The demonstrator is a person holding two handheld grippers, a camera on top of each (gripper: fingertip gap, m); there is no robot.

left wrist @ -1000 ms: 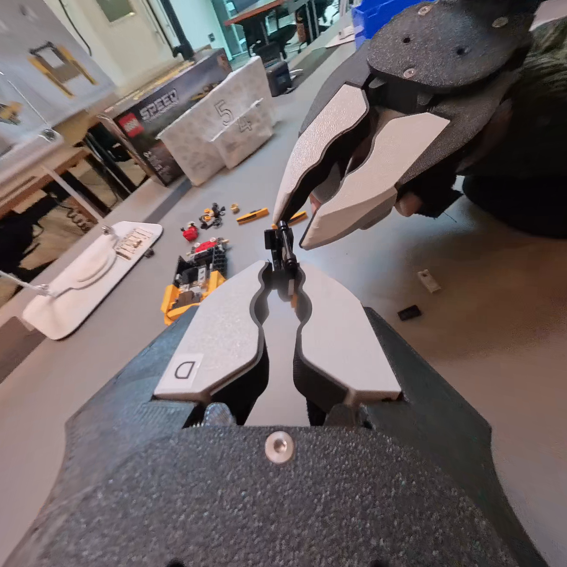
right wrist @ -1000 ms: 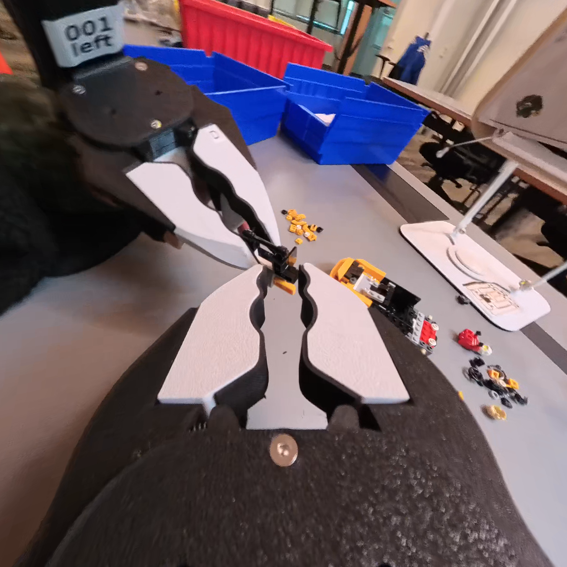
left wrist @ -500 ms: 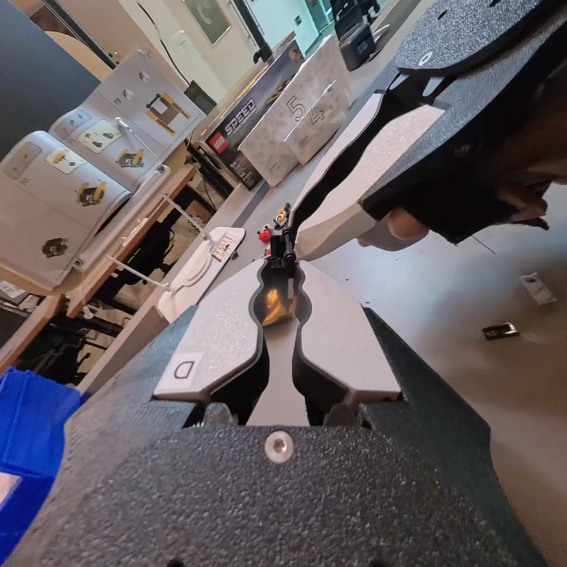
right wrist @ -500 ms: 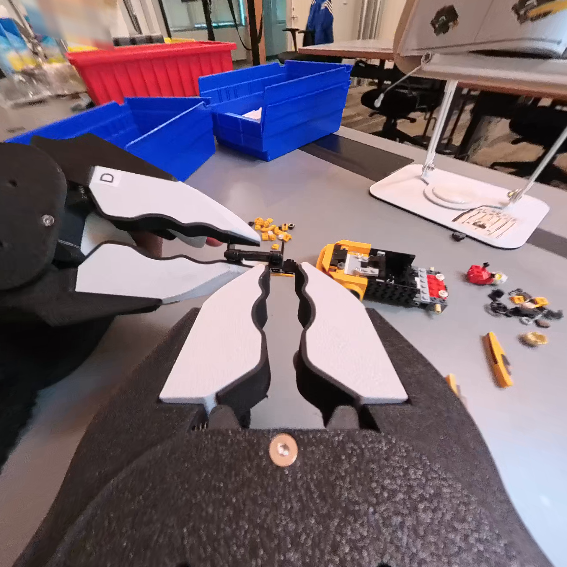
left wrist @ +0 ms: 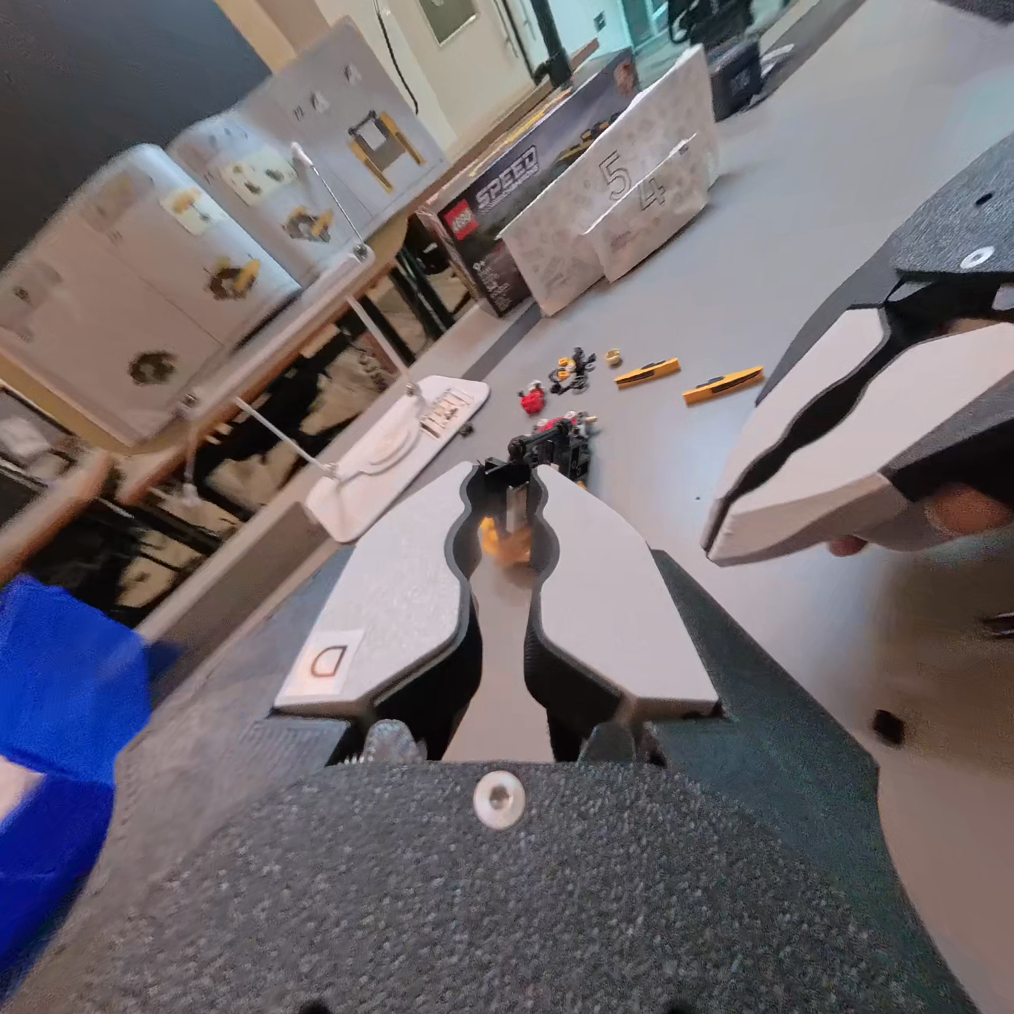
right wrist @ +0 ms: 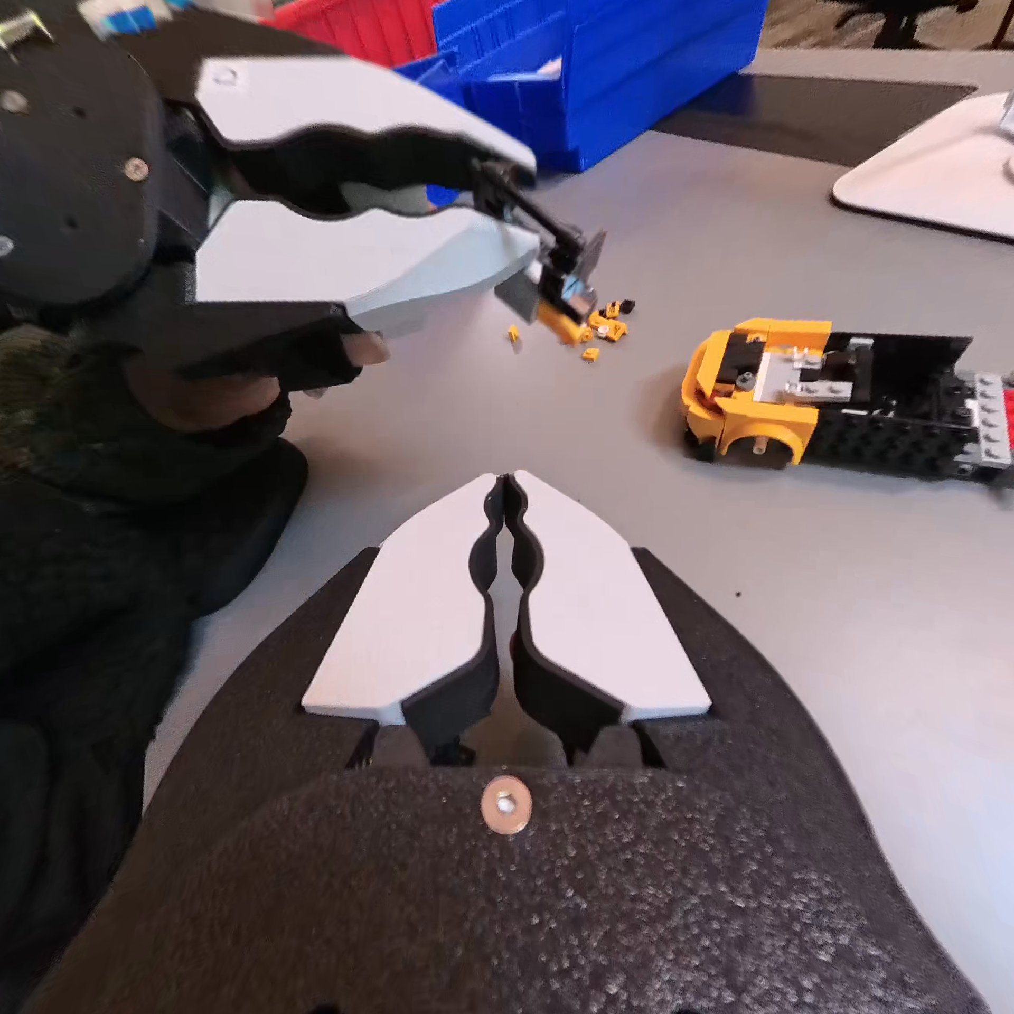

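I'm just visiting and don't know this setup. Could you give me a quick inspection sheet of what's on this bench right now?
Surface: grey table, matte, mostly bare in front of the grippers.
Job's things: part-built yellow and black brick car; small black and yellow brick assembly.
Clutter: pile of tiny yellow bricks; two yellow strips; red piece; white stand base.
Grippers: left gripper shut on the small assembly, held above the table; right gripper shut, tips together, with nothing between them.
Cables: nothing seen.
Surroundings: blue bins, red bin, instruction booklet on a stand, kit box, numbered white bags.
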